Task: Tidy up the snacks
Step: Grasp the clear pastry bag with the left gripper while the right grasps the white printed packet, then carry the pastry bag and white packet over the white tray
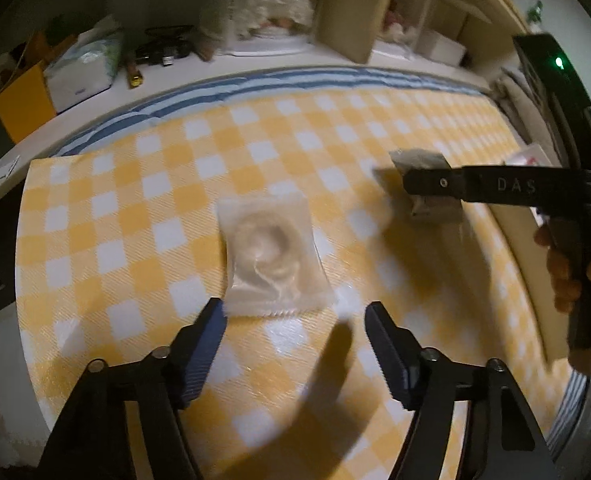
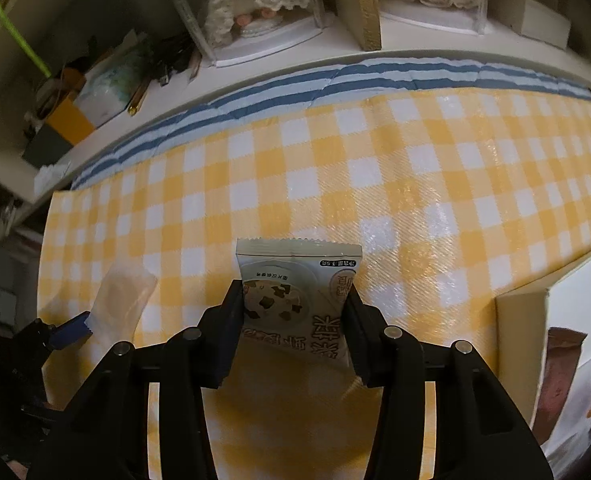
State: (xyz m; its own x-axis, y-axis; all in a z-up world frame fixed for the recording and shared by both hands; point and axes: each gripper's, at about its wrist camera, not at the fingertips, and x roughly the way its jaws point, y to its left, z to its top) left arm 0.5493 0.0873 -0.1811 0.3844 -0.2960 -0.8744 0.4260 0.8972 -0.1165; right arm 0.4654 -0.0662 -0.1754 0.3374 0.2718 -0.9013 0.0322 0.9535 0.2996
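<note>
The right gripper (image 2: 293,320) is clenched on a grey snack packet (image 2: 297,300), held above the yellow-and-white checked tablecloth (image 2: 415,184). Its print, upside down here, shows Chinese characters and "3.5" on a dark strip near the serrated top edge. The left gripper (image 1: 295,316) is spread wide, grasping nothing; a translucent white packet (image 1: 273,258) lies flat just beyond its fingertips, mid-cloth. The right gripper's finger reads "DAS". A blue-striped cloth (image 2: 335,80) lines the table's far edge.
</note>
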